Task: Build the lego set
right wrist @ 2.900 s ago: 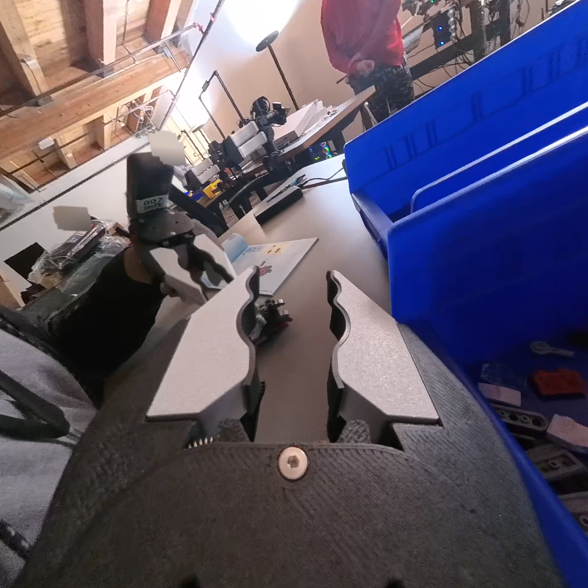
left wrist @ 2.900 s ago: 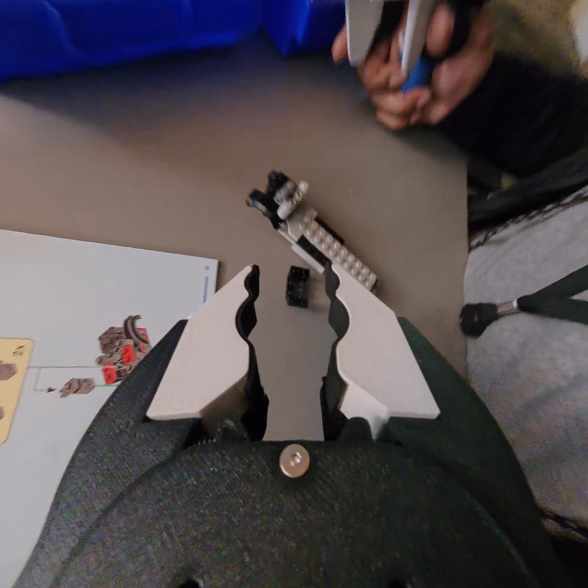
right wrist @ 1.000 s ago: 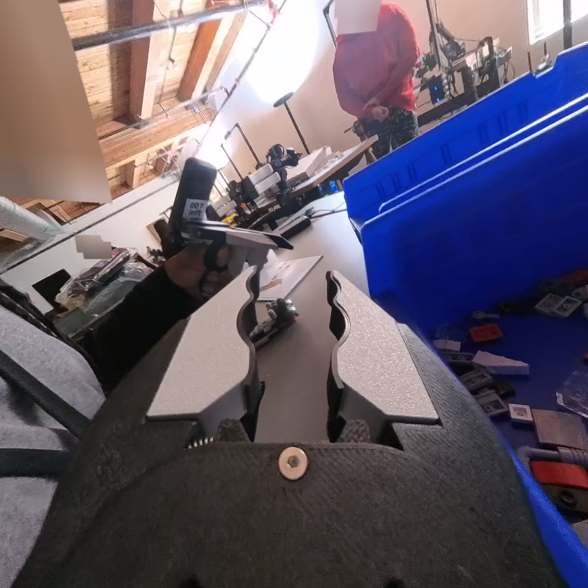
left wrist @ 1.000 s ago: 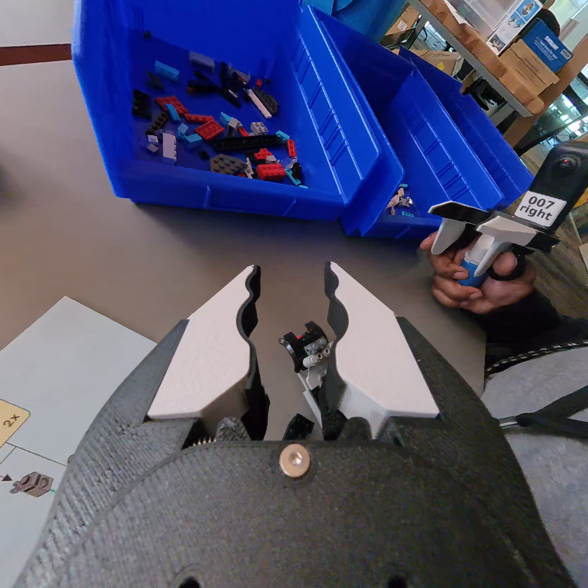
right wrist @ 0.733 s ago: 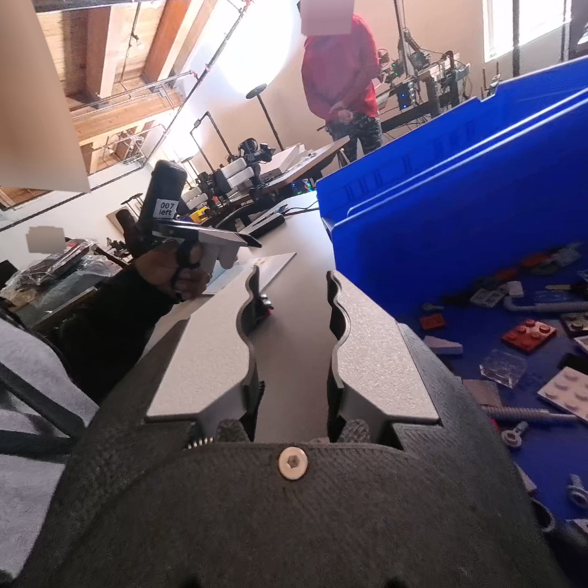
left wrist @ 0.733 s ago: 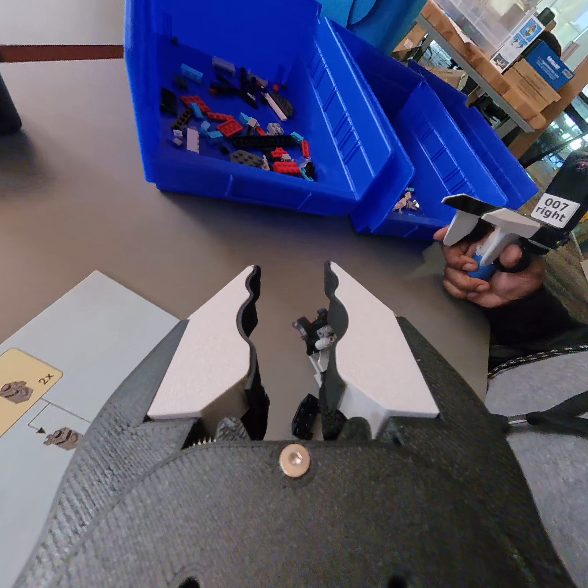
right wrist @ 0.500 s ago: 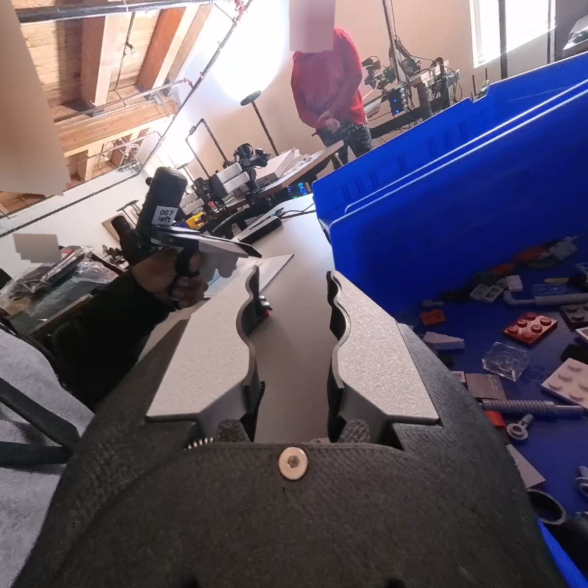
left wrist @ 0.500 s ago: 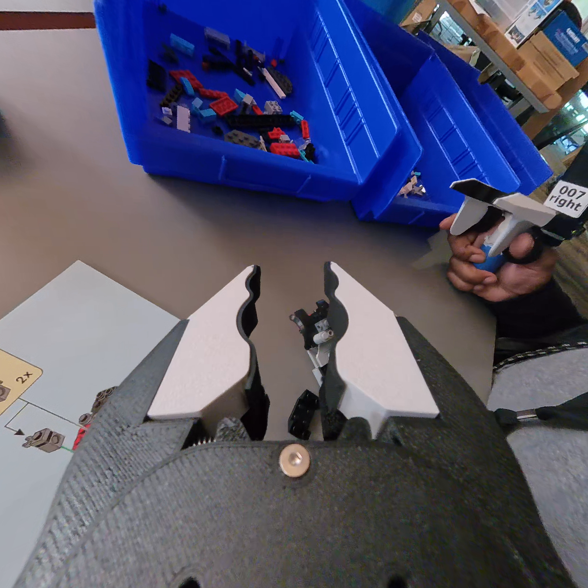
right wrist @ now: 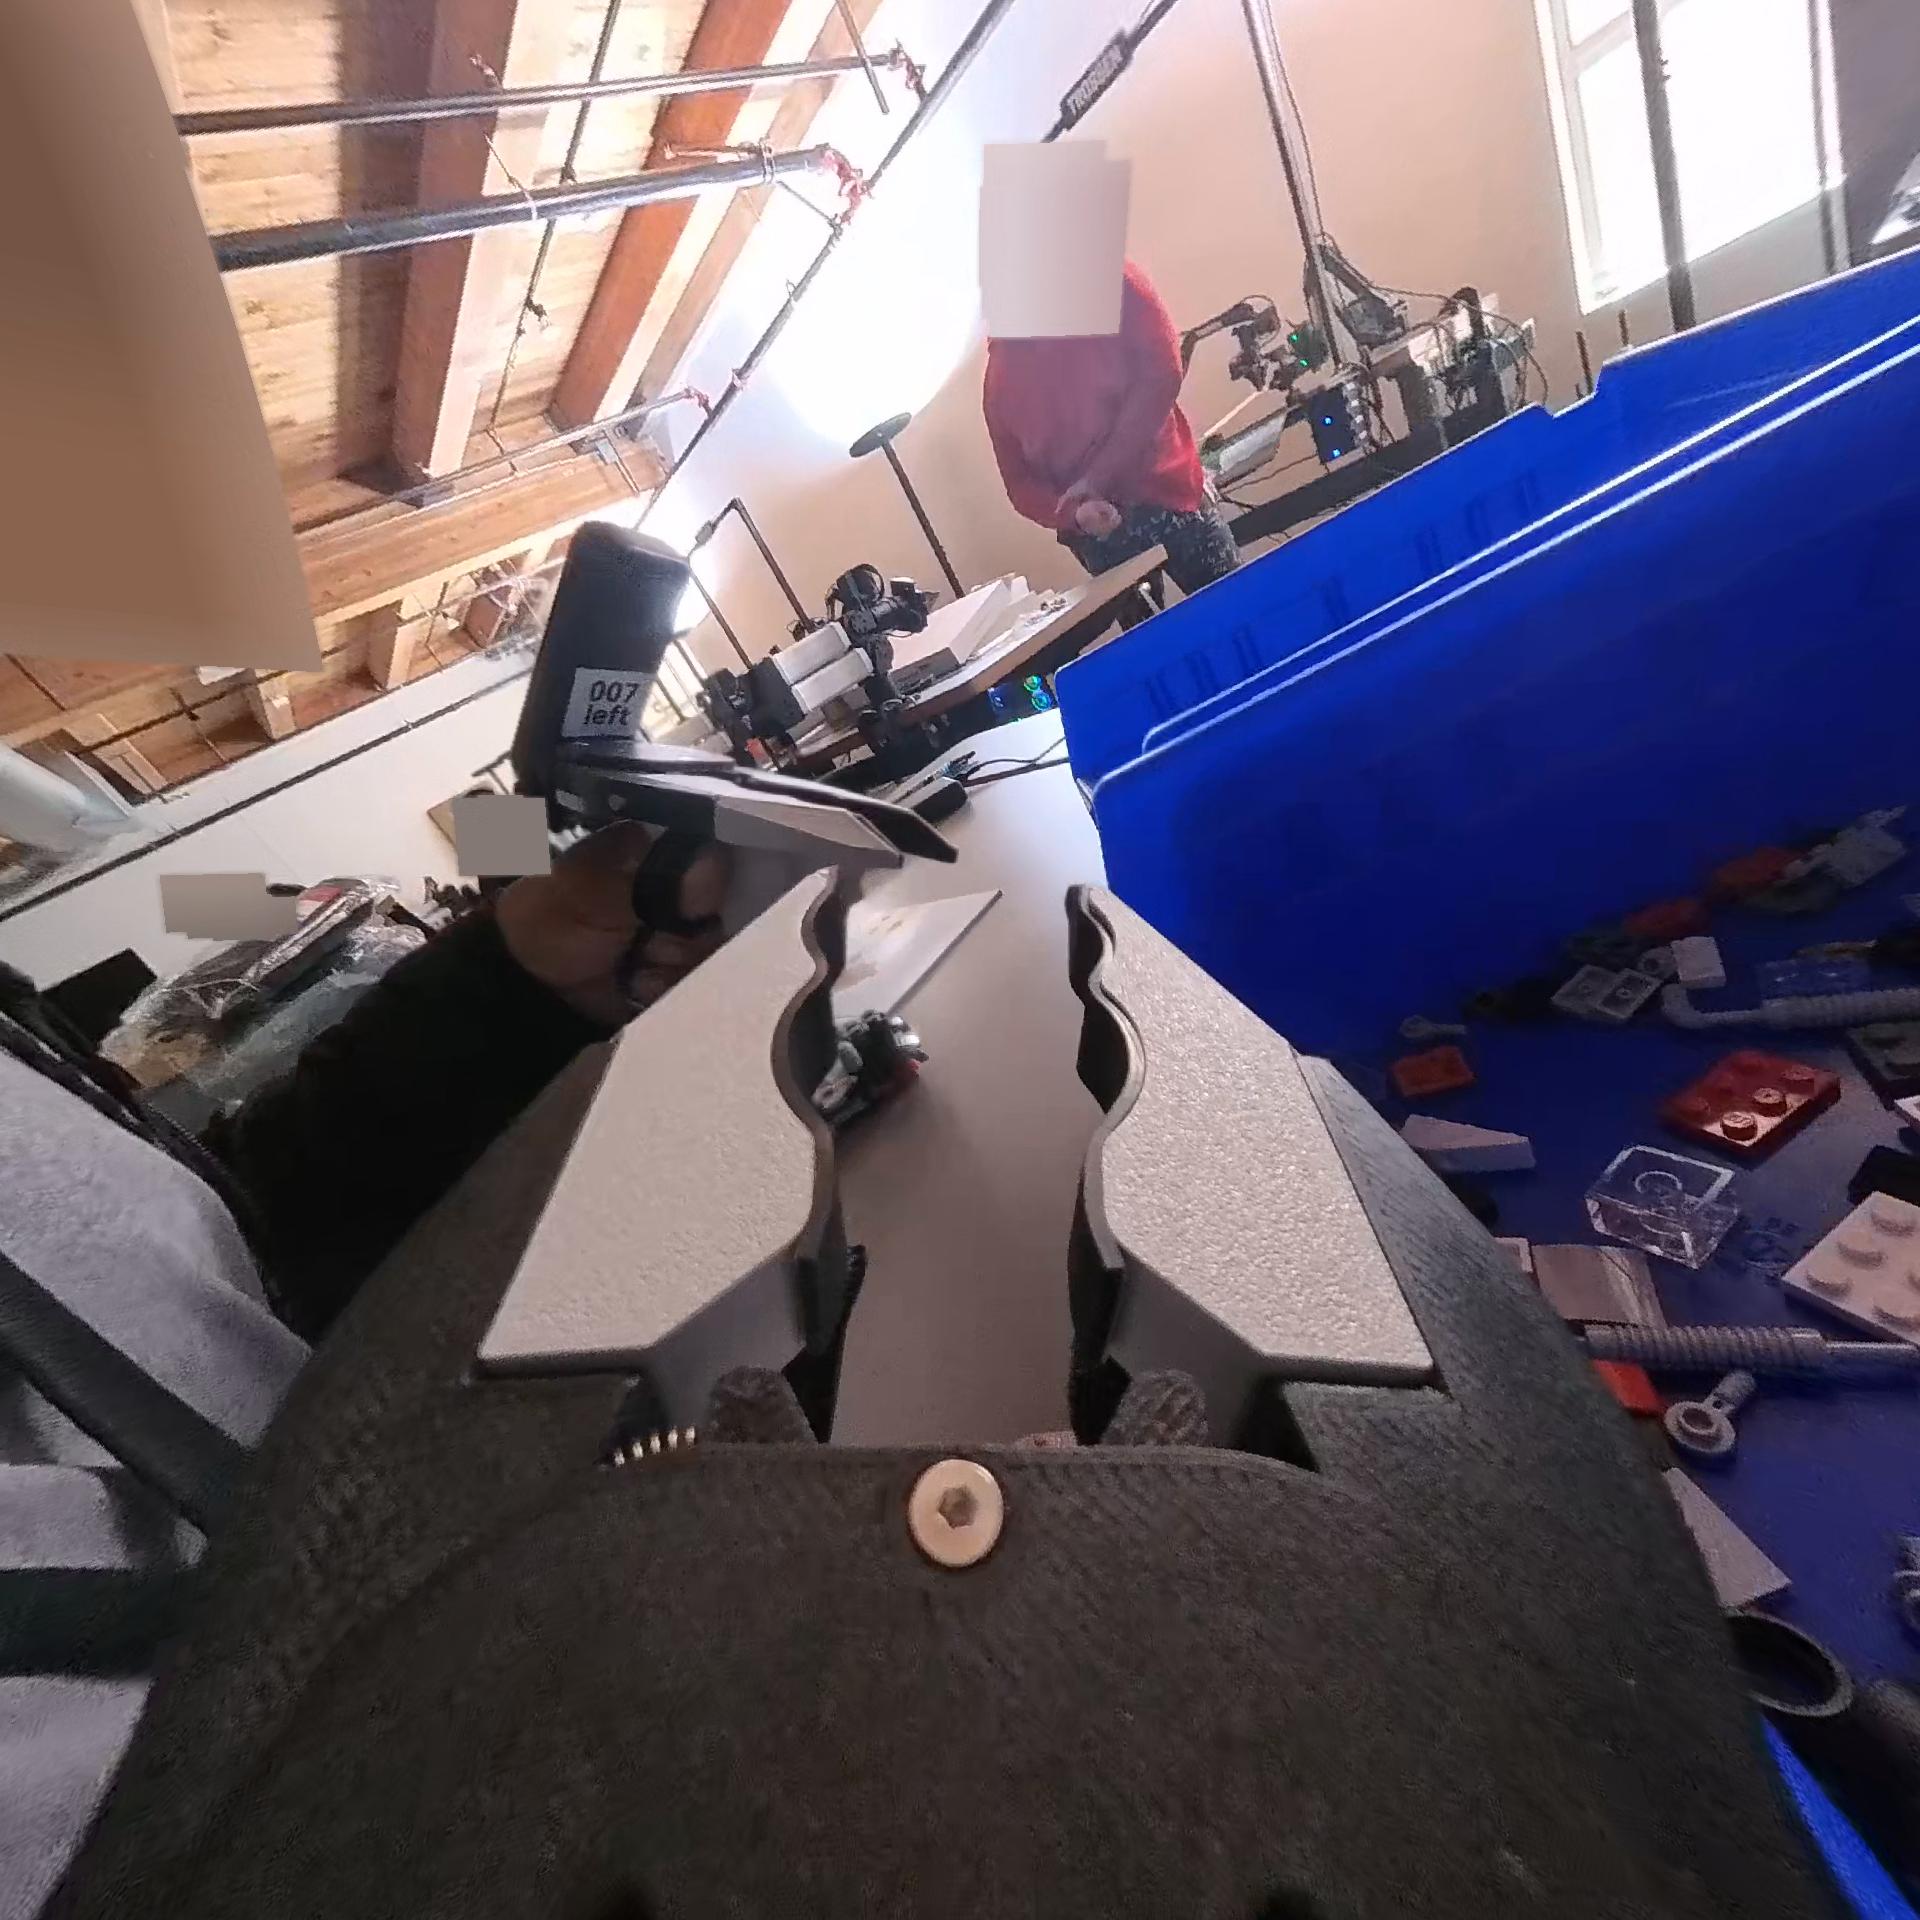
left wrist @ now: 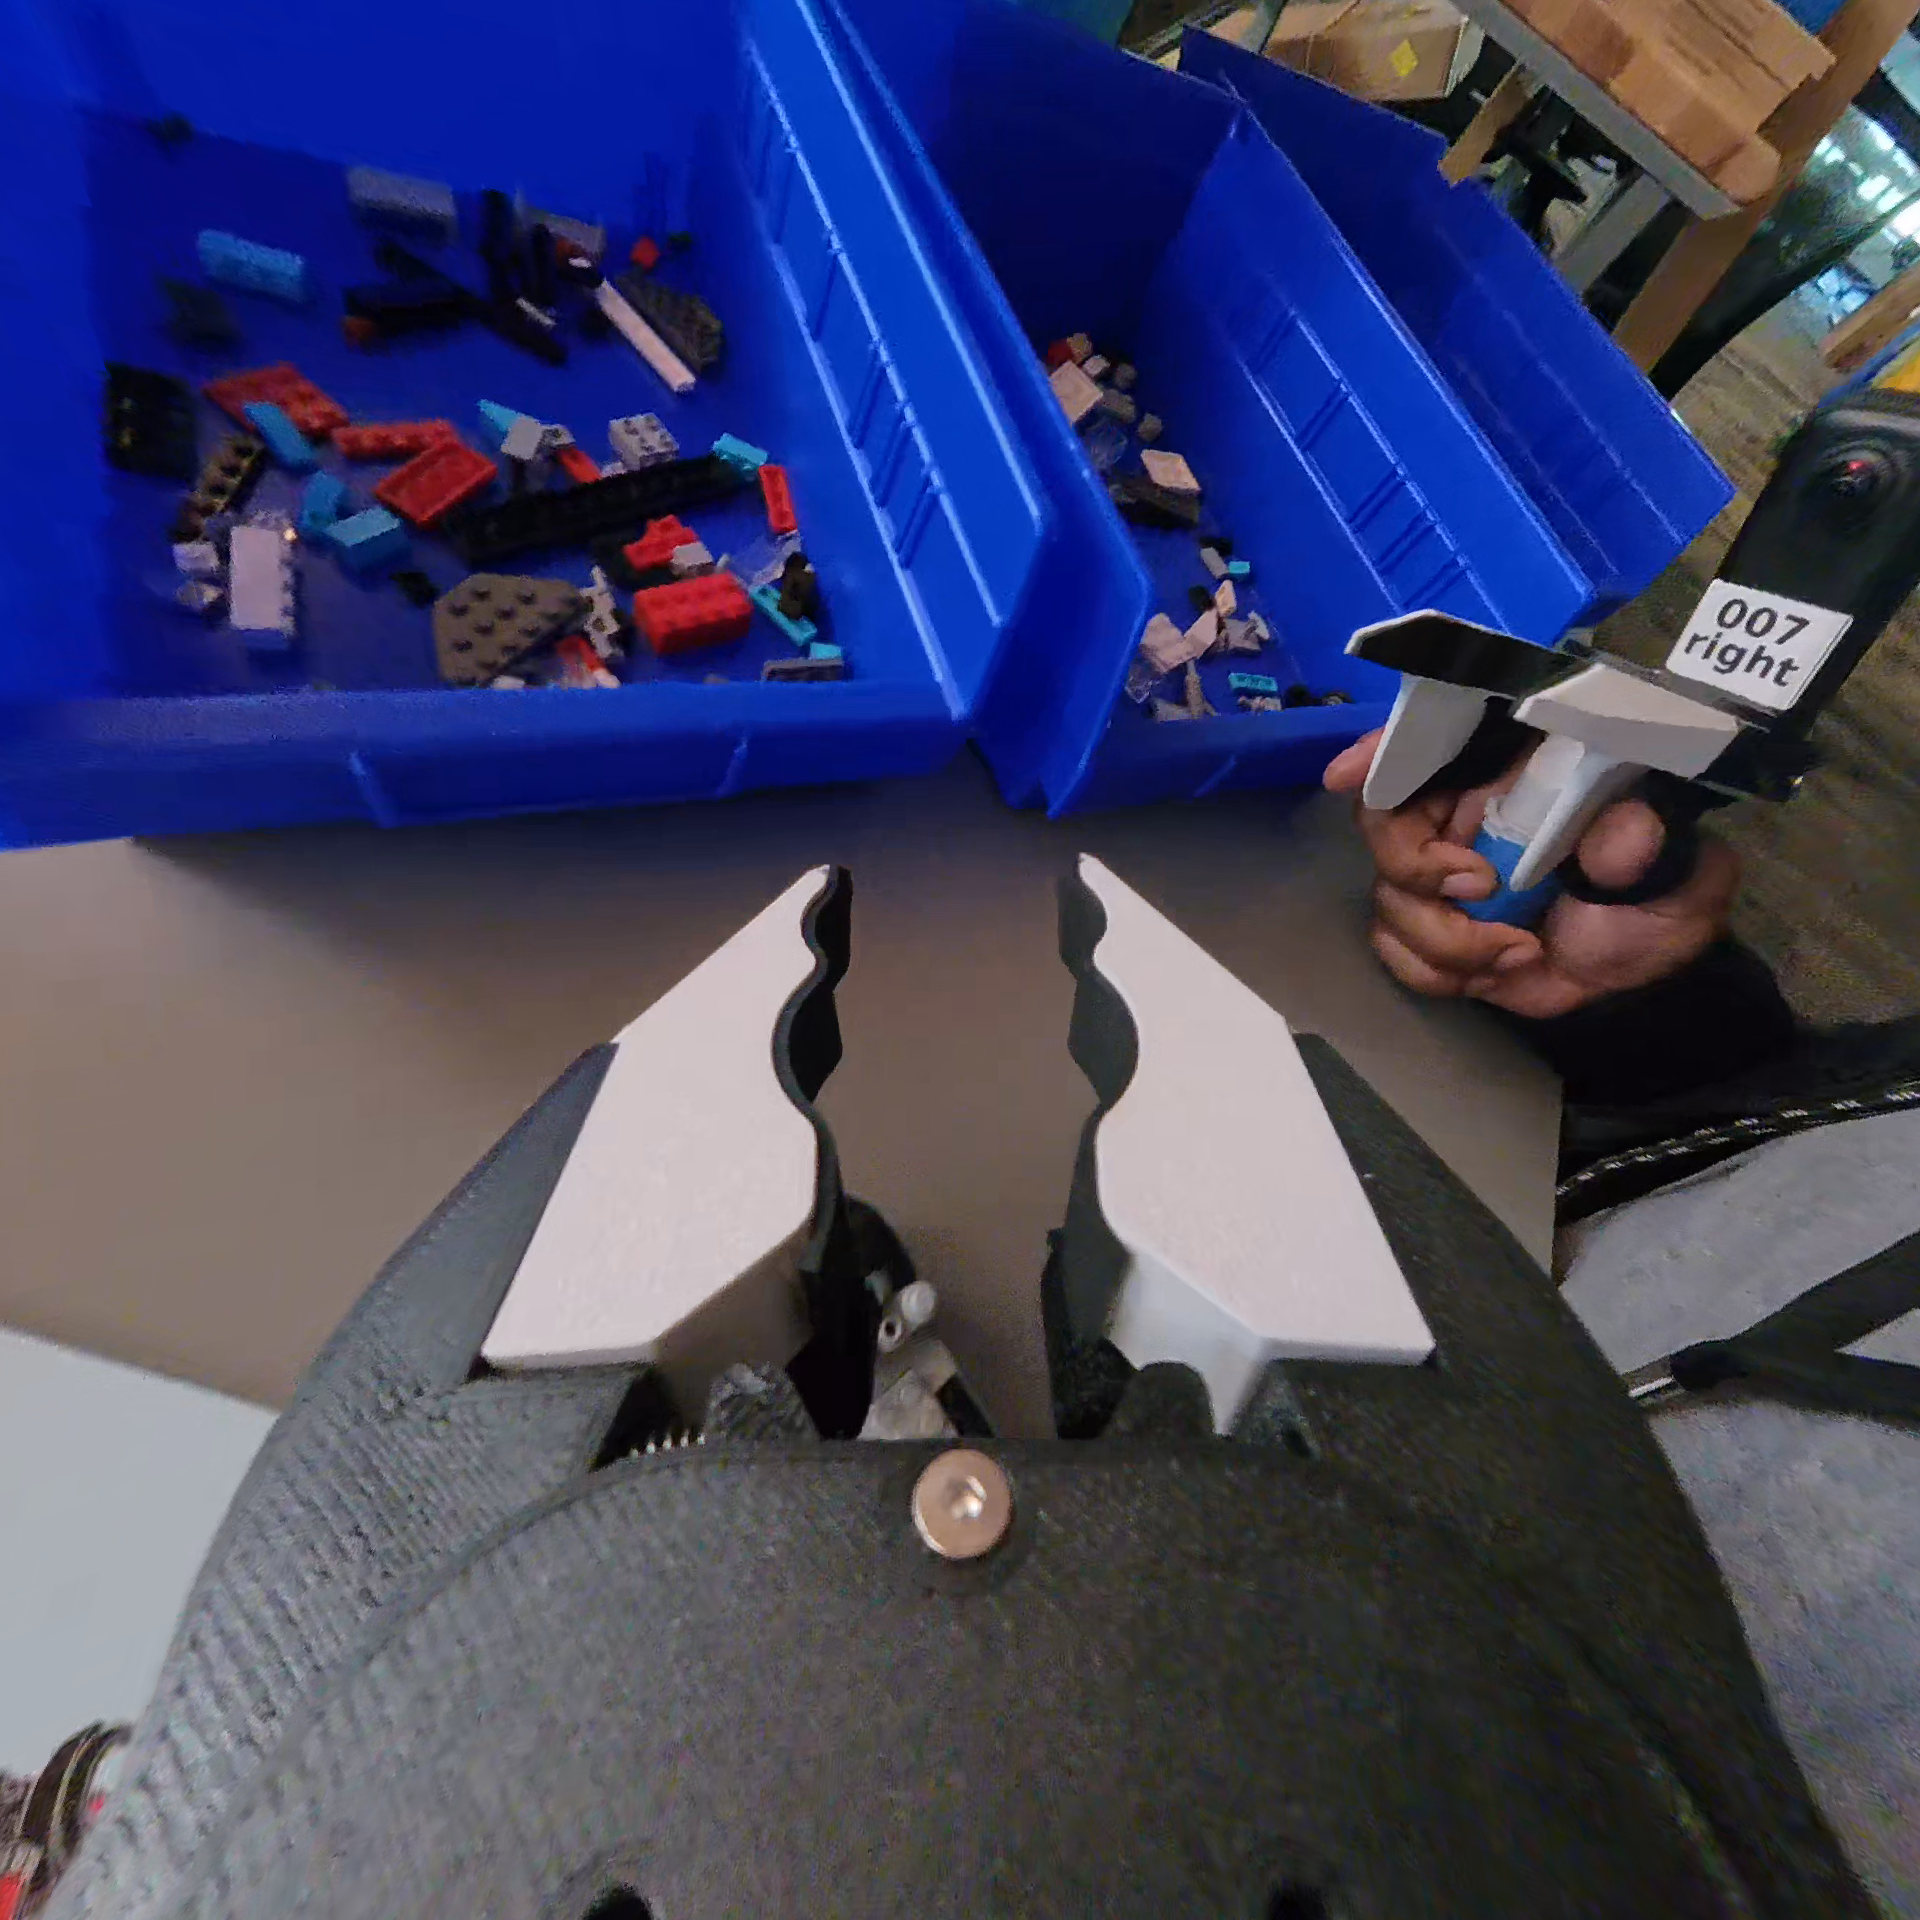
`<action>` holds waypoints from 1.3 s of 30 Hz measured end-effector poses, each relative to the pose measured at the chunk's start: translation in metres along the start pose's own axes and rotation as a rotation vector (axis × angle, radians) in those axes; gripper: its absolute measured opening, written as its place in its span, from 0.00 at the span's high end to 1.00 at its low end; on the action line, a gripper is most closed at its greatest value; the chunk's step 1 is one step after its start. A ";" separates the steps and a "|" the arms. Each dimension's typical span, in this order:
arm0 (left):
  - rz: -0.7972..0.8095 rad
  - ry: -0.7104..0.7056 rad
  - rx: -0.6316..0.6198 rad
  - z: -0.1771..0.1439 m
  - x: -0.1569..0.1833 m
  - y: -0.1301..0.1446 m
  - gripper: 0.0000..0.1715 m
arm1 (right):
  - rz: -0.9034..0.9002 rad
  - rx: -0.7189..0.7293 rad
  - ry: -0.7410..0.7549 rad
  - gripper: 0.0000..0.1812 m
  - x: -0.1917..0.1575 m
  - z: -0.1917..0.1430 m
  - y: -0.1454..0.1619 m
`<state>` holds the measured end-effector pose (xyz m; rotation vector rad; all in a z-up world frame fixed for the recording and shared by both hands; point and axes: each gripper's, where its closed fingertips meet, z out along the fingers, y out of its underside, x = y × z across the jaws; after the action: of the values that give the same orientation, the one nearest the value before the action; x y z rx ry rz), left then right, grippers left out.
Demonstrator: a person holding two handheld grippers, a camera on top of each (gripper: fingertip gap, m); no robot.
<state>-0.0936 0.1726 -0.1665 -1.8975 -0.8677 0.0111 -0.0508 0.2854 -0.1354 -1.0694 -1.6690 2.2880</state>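
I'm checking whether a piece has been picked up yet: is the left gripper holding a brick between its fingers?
No. The left gripper has its fingers apart with only bare grey table between them; the partly built model lies below, ungripped.

A person in a red top (right wrist: 1091, 436) stands beyond cluttered desks (right wrist: 1039, 613) under wooden ceiling beams (right wrist: 468, 260).

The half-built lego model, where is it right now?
The model lies on the grey table, low between the open left gripper's fingers. In the right wrist view it lies beside the instruction booklet.
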 end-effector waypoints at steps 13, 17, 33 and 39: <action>0.151 0.072 0.000 0.033 0.065 -0.069 0.76 | 0.055 0.016 -0.104 0.77 -0.017 -0.030 -0.004; 0.293 0.182 -0.070 0.068 0.110 -0.098 0.76 | 0.042 0.041 -0.122 0.77 -0.023 -0.050 -0.008; 0.920 0.675 -0.429 0.344 0.305 -0.124 0.76 | 0.058 0.201 -0.050 0.77 -0.001 -0.130 -0.044; 1.109 0.628 -0.589 0.409 0.308 -0.072 0.78 | -0.011 0.262 -0.011 0.78 -0.001 -0.160 -0.054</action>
<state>-0.0566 0.6868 -0.2016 -2.4778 0.7280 -0.1721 0.0289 0.4319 -0.1109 -0.9879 -1.3260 2.4231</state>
